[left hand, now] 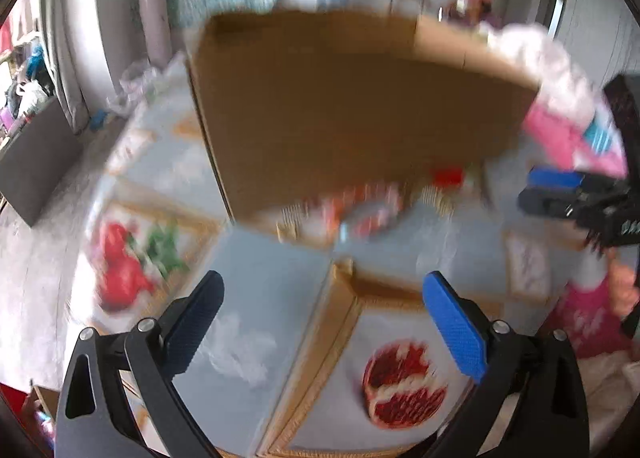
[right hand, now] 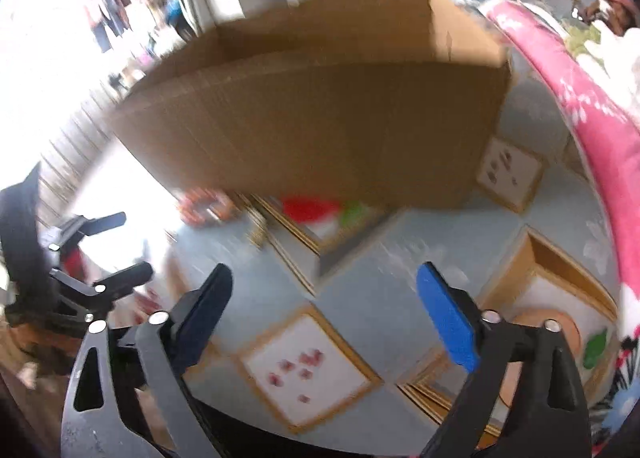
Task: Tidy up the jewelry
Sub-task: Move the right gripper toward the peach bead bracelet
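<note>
Left gripper (left hand: 324, 322): jaws stood wide apart, nothing between the pads; it hung over the patterned tablecloth (left hand: 260, 290), pointing down at a slant.
Right gripper (right hand: 324, 310): jaws likewise stood well open and empty, held over the same cloth; in the left wrist view it showed at the right edge, also with nothing in it.
Jewelry (left hand: 360, 210): a blurred cluster of red, white and orange pieces with some gold-coloured pieces beside it lay on the cloth against the foot of the cardboard box (left hand: 352, 98); individual items could not be told apart.
Same cluster, right view: seen as a reddish smear (right hand: 204, 206) under the box's near left corner, ahead and to the left of the right gripper.
Cardboard box: stood on the table beyond both grippers, near wall facing the cameras; its inside was not visible.
Image quality: both views were heavily smeared, so fine detail was unreliable.
Step in hand, as judged: approach and pick of one piece from the cluster.
Recommended method: steady the hand first; choose a piece on the outer edge, clear of the box wall; bring the open jaws down astride it; close only once the pads flank that piece alone.
Risk noted: pieces lay close together, so a hurried closure would likely drag neighbours or snag a chain.
</note>
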Tool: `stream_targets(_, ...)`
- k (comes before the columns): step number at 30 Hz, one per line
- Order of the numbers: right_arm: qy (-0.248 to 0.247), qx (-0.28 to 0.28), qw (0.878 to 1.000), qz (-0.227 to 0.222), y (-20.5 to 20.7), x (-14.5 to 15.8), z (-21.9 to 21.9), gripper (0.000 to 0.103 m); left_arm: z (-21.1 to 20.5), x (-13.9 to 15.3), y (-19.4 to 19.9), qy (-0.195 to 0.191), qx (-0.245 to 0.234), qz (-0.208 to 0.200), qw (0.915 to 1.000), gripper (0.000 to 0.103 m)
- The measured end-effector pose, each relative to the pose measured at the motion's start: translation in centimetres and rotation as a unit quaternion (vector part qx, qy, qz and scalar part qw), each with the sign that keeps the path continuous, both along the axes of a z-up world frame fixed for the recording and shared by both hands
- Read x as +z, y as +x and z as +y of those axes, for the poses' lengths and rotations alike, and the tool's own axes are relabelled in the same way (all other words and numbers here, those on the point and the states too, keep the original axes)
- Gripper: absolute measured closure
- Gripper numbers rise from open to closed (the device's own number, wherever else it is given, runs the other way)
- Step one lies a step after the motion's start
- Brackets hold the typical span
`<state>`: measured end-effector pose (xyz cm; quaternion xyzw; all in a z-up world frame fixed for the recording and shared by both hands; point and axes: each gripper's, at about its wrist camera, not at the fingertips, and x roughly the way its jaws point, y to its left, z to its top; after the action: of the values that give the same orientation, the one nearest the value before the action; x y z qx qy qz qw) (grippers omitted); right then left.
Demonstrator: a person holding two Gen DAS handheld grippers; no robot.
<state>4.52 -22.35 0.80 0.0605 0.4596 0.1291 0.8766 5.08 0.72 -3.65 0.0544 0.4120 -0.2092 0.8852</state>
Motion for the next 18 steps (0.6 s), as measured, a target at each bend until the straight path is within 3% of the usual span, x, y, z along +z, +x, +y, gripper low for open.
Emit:
stream_targets(4, 0.056, 0.004, 0.998, -0.019, 1.4, 1.2, -0.6, 0.044, 0.5, 2.6, 1.2, -0.006, 0.03, -0.05, 0.9983, 0.019)
stream_targets(6, 0.081, 0.003, 0.997, -0.013, 2.1, 1.0, -0.9, 0.05, 0.7, 2.9, 2.1, -0.002, 0.04, -0.051, 0.9979, 0.035)
stream_targets(8, 0.094, 0.001, 0.996, -0.006, 2.8, 0.9, -1.3, 0.06, 0.8, 3.0, 3.0, 0.002, 0.048, -0.048, 0.9977, 0.041)
stream_targets(18, 0.135, -0.014, 0.991, -0.005, 4.6, 0.8, -1.5, 0.067, 0.7, 3.3, 6.2, -0.005, 0.066, -0.053, 0.9964, 0.046)
